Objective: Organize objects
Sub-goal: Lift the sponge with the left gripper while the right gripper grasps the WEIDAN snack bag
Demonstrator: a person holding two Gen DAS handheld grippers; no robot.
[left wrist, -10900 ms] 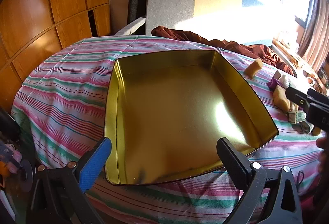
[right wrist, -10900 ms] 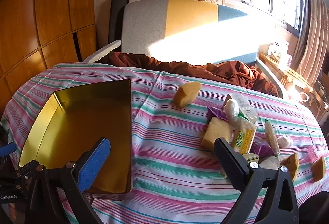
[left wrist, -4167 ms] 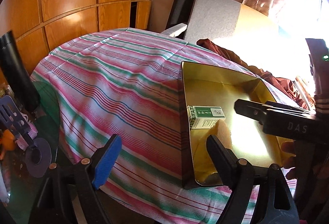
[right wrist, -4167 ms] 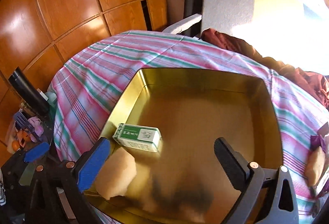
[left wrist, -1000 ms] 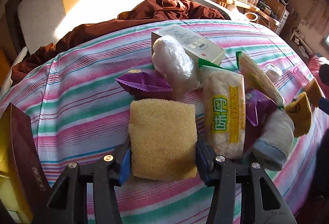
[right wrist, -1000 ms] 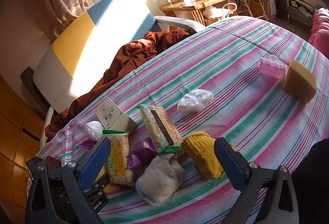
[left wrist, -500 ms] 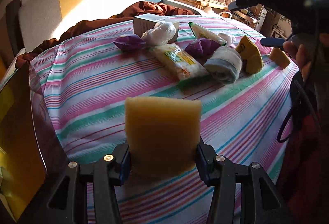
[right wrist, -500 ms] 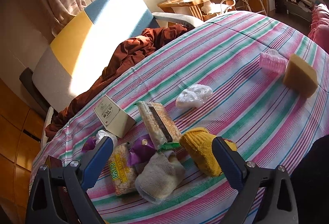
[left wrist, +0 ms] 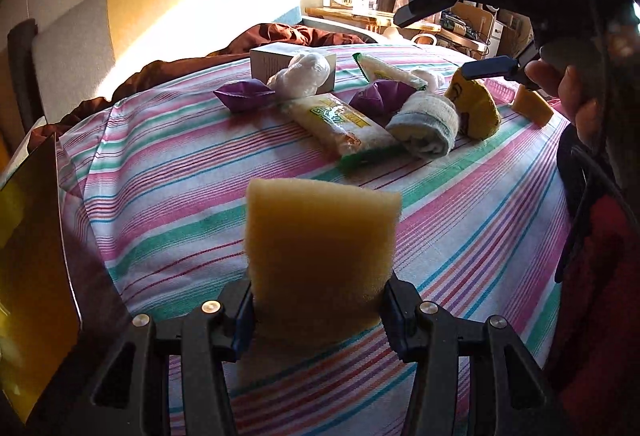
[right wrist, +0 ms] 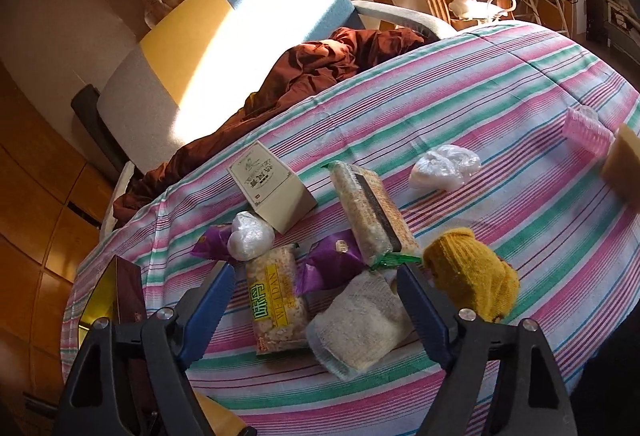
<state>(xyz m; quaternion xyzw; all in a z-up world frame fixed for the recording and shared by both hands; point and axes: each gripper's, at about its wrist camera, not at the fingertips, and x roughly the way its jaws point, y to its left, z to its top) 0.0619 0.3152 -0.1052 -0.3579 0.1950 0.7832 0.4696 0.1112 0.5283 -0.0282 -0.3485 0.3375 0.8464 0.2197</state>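
Observation:
My left gripper is shut on a yellow sponge, held upright above the striped tablecloth. The gold tin stands at the far left. My right gripper hangs over the pile with its jaws closing. Between its fingers lie a grey rolled sock, a yellow snack pack and a purple wrapper; the pads touch none of them. The left wrist view shows the right gripper high at the right, held by a hand.
Around the pile are a yellow sock, a beige box, a long cracker pack and two white bags. A pink roller and another sponge lie far right. A sofa with a brown cloth stands behind.
My left gripper lifted the sponge off the cloth and drew back from the pile toward the tin. My right gripper's jaws narrowed and came closer to the grey sock.

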